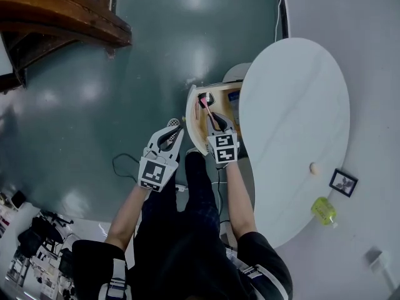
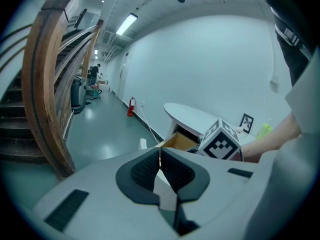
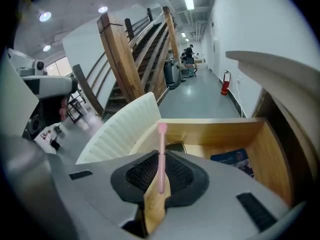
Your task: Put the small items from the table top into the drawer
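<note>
My right gripper (image 1: 214, 119) hangs over the open wooden drawer (image 1: 192, 114) and is shut on a thin pink stick (image 1: 204, 105). In the right gripper view that pink stick (image 3: 161, 144) stands up from between the pads, with my right gripper (image 3: 161, 170) pointing down into the drawer (image 3: 215, 129). A dark flat item (image 3: 173, 146) and a blue card (image 3: 235, 160) lie inside. My left gripper (image 1: 173, 127) is shut and empty, left of the drawer over the floor. In its own view the left gripper (image 2: 160, 166) shows pads pressed together.
The white oval table (image 1: 294, 117) carries a small beige ball (image 1: 313, 167), a picture frame (image 1: 343, 182) and a yellow-green bottle (image 1: 324, 210). A wooden staircase (image 1: 56, 11) stands at the far left. A cable (image 1: 125, 164) lies on the green floor.
</note>
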